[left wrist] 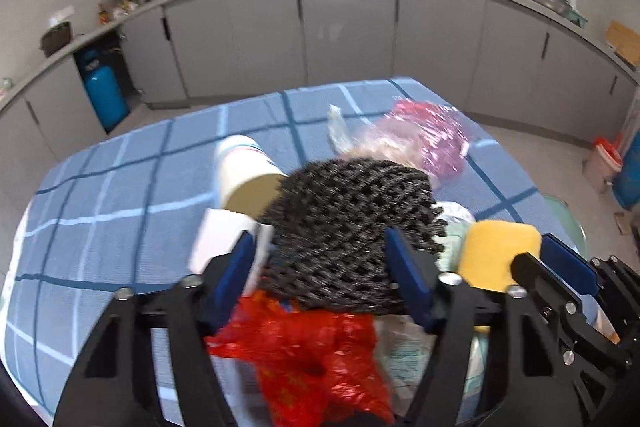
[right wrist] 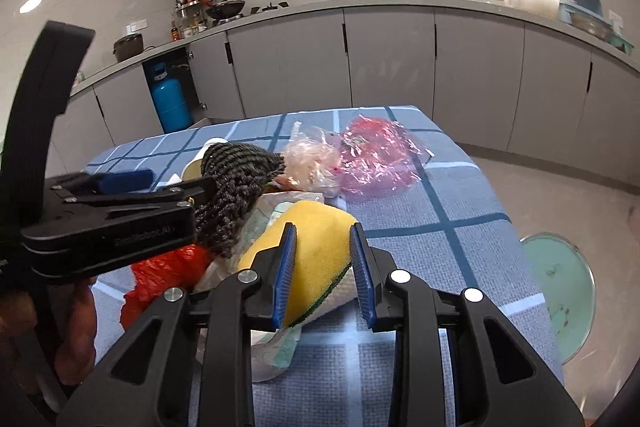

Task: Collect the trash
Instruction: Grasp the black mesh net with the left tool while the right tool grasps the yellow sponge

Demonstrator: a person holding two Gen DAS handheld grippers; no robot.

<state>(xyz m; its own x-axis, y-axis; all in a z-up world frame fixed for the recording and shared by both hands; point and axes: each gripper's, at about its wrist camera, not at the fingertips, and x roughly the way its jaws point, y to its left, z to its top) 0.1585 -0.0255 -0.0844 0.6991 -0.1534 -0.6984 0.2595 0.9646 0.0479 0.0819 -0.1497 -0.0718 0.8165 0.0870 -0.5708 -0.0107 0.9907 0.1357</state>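
A heap of trash lies on the blue checked tablecloth (left wrist: 100, 187). My left gripper (left wrist: 320, 247) is shut on a black foam net (left wrist: 348, 227), with a red plastic bag (left wrist: 308, 359) just below it. My right gripper (right wrist: 324, 251) is shut on a yellow sponge (right wrist: 316, 247), which rests on a crumpled white wrapper (right wrist: 276, 347). The sponge (left wrist: 496, 251) and right gripper (left wrist: 516, 259) also show in the left wrist view. A paper cup (left wrist: 244, 175) lies on its side behind the net. A pink plastic bag (right wrist: 376, 155) and a clear bag (right wrist: 308, 163) lie farther back.
A green bin (right wrist: 560, 291) stands on the floor to the right of the table. Grey kitchen cabinets (right wrist: 384, 59) and a counter with a sink run along the back. A blue gas cylinder (right wrist: 170, 103) stands in an open cabinet at left.
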